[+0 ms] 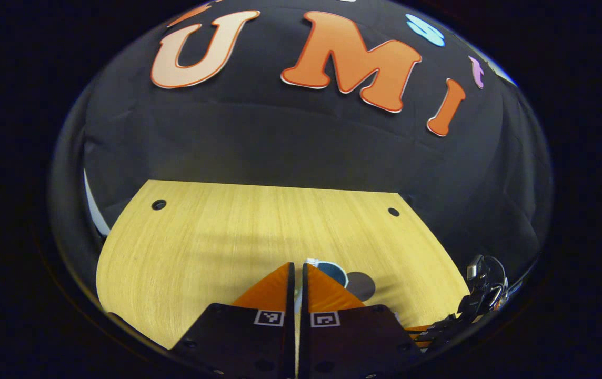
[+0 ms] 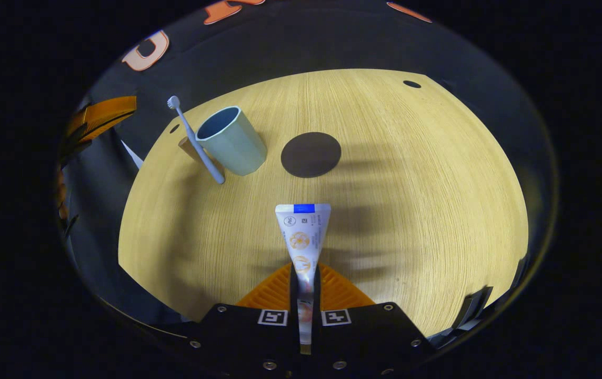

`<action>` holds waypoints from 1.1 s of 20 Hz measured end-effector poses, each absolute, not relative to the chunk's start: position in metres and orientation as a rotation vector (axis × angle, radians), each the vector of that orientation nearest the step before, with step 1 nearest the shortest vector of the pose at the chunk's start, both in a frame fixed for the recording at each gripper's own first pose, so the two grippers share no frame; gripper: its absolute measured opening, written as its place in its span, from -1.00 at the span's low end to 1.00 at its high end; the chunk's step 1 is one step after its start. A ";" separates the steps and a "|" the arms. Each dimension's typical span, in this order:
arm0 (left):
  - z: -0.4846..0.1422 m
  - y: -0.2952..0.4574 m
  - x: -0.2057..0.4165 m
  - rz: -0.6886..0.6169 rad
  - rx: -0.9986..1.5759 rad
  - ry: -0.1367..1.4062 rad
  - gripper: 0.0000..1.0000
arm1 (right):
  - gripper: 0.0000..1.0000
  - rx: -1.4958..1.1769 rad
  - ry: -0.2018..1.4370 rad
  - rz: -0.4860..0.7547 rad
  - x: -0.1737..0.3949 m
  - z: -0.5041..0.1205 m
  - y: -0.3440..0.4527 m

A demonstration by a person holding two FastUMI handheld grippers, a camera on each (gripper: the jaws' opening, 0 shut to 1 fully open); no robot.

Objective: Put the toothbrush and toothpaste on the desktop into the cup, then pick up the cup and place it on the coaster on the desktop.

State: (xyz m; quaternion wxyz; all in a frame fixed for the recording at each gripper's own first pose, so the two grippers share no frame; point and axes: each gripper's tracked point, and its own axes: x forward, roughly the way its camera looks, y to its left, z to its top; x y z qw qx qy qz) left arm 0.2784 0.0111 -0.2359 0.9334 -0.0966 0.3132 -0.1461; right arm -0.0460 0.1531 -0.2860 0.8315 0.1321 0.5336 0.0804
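Right gripper (image 2: 304, 276) clamps toothpaste (image 2: 302, 237); toothbrush (image 2: 196, 141) seemingly beside cup (image 2: 232, 141).

The toothpaste (image 2: 302, 237) — a white tube with orange prints and a blue end — is held above the worktop, flat end forward. The pale blue cup (image 2: 232, 140) stands upright beside the dark round coaster (image 2: 311, 154). The toothbrush (image 2: 196, 141) is seen slanted beside the cup, head upward.

The worktop (image 2: 411, 210) is pale yellow wood with fine straight grain. The cup (image 2: 232, 139) is light grey-blue, the toothbrush (image 2: 196, 142) pale grey-white, the coaster (image 2: 311, 154) dark brown. The toothpaste (image 2: 302, 237) is white with a blue end band and orange round prints.
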 end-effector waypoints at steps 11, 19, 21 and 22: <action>-0.275 -0.025 0.266 -0.388 -0.128 0.680 0.21 | -0.82 0.284 1.126 0.143 -0.047 -0.282 0.153; -0.318 -0.045 0.287 -0.401 -0.077 0.652 0.14 | -0.82 0.301 1.131 0.100 -0.048 -0.291 0.157; -0.323 -0.046 0.294 -0.401 -0.092 0.657 -0.02 | -0.82 0.303 1.129 0.093 -0.047 -0.289 0.157; -0.330 -0.046 0.296 -0.393 -0.099 0.659 -0.07 | -0.82 0.302 1.128 0.090 -0.048 -0.289 0.157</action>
